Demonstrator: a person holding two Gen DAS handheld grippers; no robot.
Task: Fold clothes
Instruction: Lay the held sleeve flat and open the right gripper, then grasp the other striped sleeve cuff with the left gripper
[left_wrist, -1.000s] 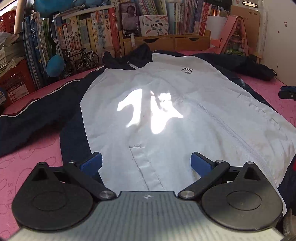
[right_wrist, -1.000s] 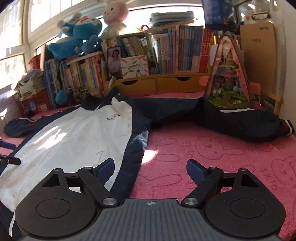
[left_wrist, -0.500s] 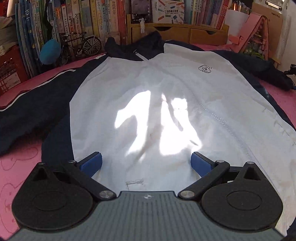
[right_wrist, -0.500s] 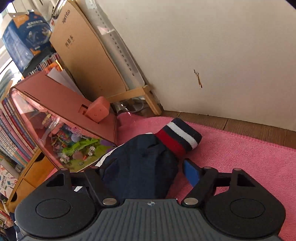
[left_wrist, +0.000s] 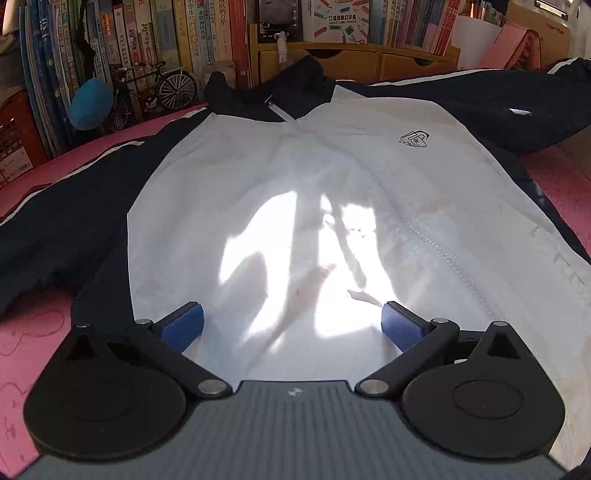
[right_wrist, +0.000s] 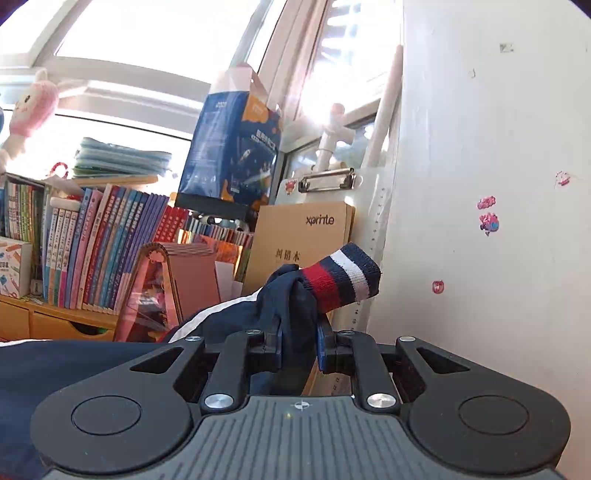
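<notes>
Right wrist view: right tool pinches the navy sleeve between its blue pads, just behind the cuff.
Cuff: ribbed knit, banded navy, red and white, sticking up and to the right past the pads, clear of the pink mat.
Sleeve run: smooth dark cloth with a white stripe, trailing down and left from the tool.
Behind it: cardboard box, clipboard, row of books, white wall.
Left wrist view: left tool spread wide, holding nothing, its blue pads over the lower front.
Jacket: white smooth front with navy sides, lying flat on the pink mat, zip running lengthwise.
Long axis: collar away from the tool, toward the bookshelf; hem end nearest.
Sunlight: bright patch on the white cloth.
Far sleeve: stretched left along the mat.
</notes>
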